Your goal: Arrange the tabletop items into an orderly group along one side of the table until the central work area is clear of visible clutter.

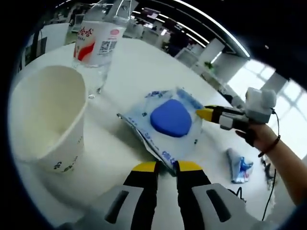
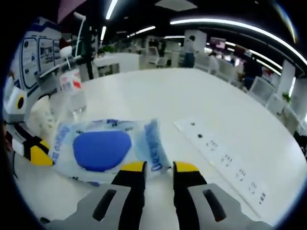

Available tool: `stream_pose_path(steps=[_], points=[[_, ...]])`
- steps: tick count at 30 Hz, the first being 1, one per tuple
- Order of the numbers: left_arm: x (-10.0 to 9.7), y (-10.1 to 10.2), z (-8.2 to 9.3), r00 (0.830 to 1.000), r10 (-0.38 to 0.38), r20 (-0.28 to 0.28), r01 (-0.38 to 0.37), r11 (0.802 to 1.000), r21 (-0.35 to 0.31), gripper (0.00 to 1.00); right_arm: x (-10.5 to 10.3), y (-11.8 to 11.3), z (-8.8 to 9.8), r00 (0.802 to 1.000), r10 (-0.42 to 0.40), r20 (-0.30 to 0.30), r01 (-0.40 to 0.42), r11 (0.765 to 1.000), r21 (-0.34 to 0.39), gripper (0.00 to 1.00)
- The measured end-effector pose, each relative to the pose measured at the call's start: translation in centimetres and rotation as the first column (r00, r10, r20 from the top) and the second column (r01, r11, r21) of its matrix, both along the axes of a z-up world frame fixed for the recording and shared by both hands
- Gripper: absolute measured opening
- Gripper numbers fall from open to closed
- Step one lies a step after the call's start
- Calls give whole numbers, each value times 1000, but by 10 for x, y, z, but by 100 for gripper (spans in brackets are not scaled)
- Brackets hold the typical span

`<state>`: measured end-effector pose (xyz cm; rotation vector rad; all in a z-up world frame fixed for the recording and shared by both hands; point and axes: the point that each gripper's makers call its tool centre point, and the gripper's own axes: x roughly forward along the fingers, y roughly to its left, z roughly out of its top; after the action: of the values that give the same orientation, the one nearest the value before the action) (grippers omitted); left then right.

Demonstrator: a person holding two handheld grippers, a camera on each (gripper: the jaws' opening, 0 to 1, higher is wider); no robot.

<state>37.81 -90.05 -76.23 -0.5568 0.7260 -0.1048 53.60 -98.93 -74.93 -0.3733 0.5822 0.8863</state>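
Observation:
A clear packet (image 1: pixel 170 120) with blue print holds a round blue piece and lies mid-table. Its near edge runs between the yellow tips of my left gripper (image 1: pixel 166 166), which is shut on it. My right gripper (image 1: pixel 207 115) comes in from the right, held by a hand, and pinches the packet's far corner. In the right gripper view the packet (image 2: pixel 103 148) sits in front of my right gripper (image 2: pixel 158 167), its corner caught between the tips. My left gripper (image 2: pixel 36 154) holds the packet's left edge there. A white paper cup (image 1: pixel 48 115) and a water bottle (image 1: pixel 96 43) stand just beyond.
A small crumpled wrapper (image 1: pixel 238 165) lies at the right on the white table (image 1: pixel 144 67), with cables (image 1: pixel 267 167) at the edge. A white power strip (image 2: pixel 220 153) lies flat to the right of the packet. Bottle (image 2: pixel 72 91) and cup (image 2: pixel 43 115) stand at the left.

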Motion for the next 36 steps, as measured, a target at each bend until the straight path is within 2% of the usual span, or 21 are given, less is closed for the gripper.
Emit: stream_pose_path(steps=[2, 9, 12, 16, 26, 33, 36], points=[[1, -2, 0, 1000, -21, 0, 21, 1000, 15, 11, 1, -1, 0, 1000, -2, 5, 2, 1000, -5, 13], [1, -2, 3, 1000, -26, -1, 26, 1000, 16, 7, -2, -3, -1, 1000, -3, -8, 3, 1000, -11, 2], [1, -4, 4, 999, -53, -6, 53, 998, 46, 6, -4, -4, 0, 1000, -2, -18, 2, 1000, -12, 0], [0, -2, 6, 998, -58, -5, 58, 997, 47, 4, -8, -7, 4, 999, -4, -36, 4, 1000, 1, 0], [5, 7, 31, 998, -53, 37, 52, 998, 25, 2, -21, -25, 23, 999, -13, -42, 14, 1000, 27, 0], [10, 14, 52, 995, -69, 73, 67, 997, 30, 1, -32, -36, 44, 999, -28, -44, 30, 998, 50, 0], [11, 18, 58, 995, -58, 80, 58, 998, 12, 1, -40, -40, 52, 999, -31, -39, 33, 998, 52, 0]])
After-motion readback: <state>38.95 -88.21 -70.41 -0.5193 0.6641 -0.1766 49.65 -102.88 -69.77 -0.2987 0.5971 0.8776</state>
